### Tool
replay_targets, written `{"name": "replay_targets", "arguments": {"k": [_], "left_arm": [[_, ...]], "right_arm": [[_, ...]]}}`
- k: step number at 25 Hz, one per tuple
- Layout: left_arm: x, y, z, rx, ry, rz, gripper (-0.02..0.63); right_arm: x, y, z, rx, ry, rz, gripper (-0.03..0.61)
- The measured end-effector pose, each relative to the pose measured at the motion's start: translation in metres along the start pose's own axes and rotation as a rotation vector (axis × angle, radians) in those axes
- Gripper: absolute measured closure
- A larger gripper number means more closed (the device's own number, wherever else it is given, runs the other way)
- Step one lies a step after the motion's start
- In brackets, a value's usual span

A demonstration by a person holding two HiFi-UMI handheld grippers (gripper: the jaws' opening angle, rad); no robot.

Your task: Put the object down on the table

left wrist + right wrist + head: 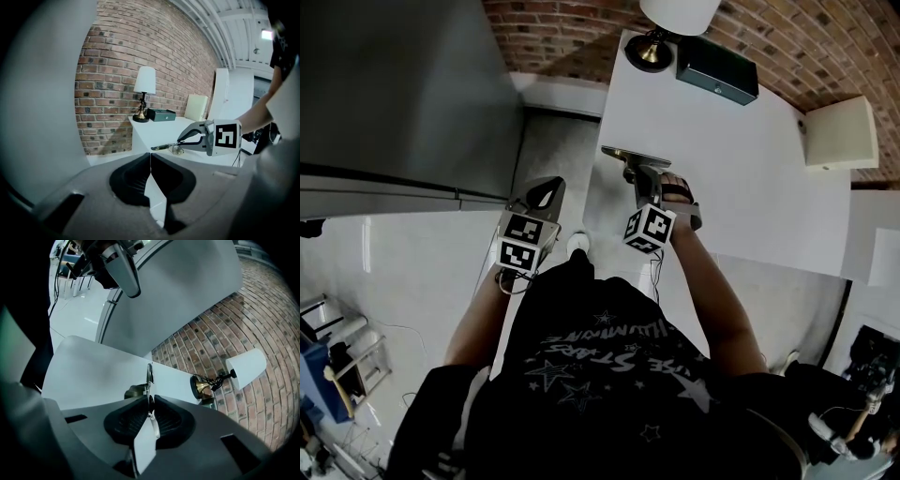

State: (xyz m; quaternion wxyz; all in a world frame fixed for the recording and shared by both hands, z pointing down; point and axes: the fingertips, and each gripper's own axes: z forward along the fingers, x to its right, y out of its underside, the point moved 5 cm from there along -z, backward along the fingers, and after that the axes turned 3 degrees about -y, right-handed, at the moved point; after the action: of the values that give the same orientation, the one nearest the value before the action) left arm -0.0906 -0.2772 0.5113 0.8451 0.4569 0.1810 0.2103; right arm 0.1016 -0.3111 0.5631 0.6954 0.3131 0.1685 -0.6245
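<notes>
thin flat metal object [633, 155] is pinched edge-on between the jaws of the right hand-held gripper [639, 174], over the near left part of the white worktop [741, 169]; whether it touches the surface cannot be told. left hand-held gripper [542, 195] hangs beside the worktop, jaws pressed together on nothing. lamp [661, 37] and dark box [717, 68] stand at the far edge.

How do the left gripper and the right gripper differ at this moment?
The right gripper is shut on a thin flat object; the left gripper is shut on nothing. The right gripper is above the white table; the left gripper is beside it, over the floor. Both are shut.
</notes>
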Motion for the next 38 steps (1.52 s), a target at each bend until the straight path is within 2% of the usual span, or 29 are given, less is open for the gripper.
{"name": "replay_targets", "arguments": {"k": [4,11,18,28,38], "left_arm": [[0.005,0.001,-0.004,0.000,-0.008,0.010,0.594],[0.016,-0.005,-0.021,0.024,-0.052,0.024,0.594],[0.044,-0.008,-0.042,0.053,-0.065,0.053,0.594],[0.115,-0.008,-0.077,0.103,-0.012,0.082,0.594],[0.184,0.014,-0.135,0.144,-0.002,0.095,0.594]], "right_arm": [[-0.005,0.001,-0.002,0.005,-0.010,0.038,0.525],[-0.002,0.000,-0.023,0.068,0.032,0.105,0.492],[-0.008,0.012,-0.065,0.103,0.078,0.164,0.491],[-0.028,0.049,-0.149,0.127,0.163,0.382,0.519],[-0.074,0.082,-0.234,0.156,0.245,0.491,0.564]]}}
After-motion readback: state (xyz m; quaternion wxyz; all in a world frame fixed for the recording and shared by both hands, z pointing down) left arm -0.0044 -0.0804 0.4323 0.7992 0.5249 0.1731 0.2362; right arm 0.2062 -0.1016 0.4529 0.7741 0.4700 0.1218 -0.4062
